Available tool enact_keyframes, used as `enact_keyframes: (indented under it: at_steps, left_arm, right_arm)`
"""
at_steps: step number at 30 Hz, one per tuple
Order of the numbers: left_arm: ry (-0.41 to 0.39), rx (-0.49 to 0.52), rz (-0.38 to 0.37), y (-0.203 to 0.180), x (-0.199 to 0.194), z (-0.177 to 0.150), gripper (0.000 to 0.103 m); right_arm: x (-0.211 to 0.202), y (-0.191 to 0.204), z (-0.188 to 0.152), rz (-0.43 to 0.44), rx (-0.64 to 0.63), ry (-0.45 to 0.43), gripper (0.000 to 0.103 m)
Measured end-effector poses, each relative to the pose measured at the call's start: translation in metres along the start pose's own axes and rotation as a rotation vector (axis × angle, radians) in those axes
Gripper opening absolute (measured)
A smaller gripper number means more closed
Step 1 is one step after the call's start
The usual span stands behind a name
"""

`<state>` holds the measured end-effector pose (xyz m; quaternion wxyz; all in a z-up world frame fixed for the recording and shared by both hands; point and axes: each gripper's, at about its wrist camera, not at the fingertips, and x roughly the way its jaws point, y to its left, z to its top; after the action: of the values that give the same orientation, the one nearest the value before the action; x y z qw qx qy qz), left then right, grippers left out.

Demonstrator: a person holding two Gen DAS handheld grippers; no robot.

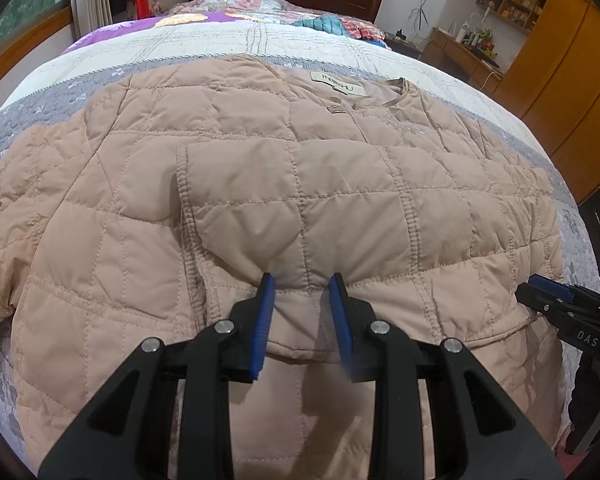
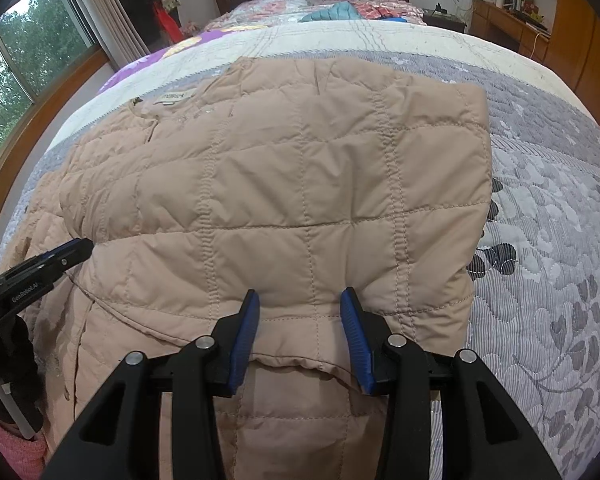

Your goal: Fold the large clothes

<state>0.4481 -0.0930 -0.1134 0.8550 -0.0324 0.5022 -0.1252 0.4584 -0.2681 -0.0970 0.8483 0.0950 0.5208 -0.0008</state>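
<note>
A: Across the middle of both frames, your quilted beige jacket point(image 1: 260, 184) lies flat on the bed's grey patterned bedspread point(image 2: 540, 208), collar label toward the top of frame, one side already folded over the body.

B: And my tongs?

A: Your left gripper point(image 1: 302, 300), at bottom centre of its view, pinches a bunched ridge of the folded hem edge. Your right gripper point(image 2: 300, 316) pinches the same edge further along, fabric puffing up between the blue pads.

B: How will it handle?

A: Likely light, soft and puffy, with a smooth shell that may slip. Keep hold on the stitched hem seams, which should give firmer purchase than the padded squares.
</note>
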Motion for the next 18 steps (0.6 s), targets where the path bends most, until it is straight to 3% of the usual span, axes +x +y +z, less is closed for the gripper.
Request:
enact_keyframes:
  at_steps: [4, 6, 7, 10, 13, 18]
  left_arm:
    - [0.017, -0.008, -0.016, 0.001, -0.005, 0.002, 0.030]
    - [0.025, -0.037, -0.049, 0.008, -0.016, 0.002, 0.039]
    - [0.013, -0.048, -0.060, 0.013, -0.027, 0.000, 0.049]
    - [-0.071, -0.041, 0.024, 0.029, -0.065, -0.009, 0.073]
    - [-0.118, -0.078, 0.082, 0.066, -0.101, -0.026, 0.077]
    - [-0.098, -0.261, 0.243, 0.163, -0.140, -0.071, 0.079]
  right_arm:
    - [-0.005, 0.002, 0.001, 0.000, 0.002, -0.014, 0.044]
    - [-0.014, 0.006, 0.000, 0.010, -0.015, -0.045, 0.052]
    - [-0.018, 0.009, 0.000, 0.015, -0.027, -0.061, 0.057]
    - [-0.022, 0.019, -0.002, 0.007, -0.057, -0.054, 0.057]
    - [-0.021, 0.030, -0.001, 0.000, -0.082, -0.019, 0.057]
    - [-0.023, 0.051, 0.002, -0.025, -0.136, 0.002, 0.057]
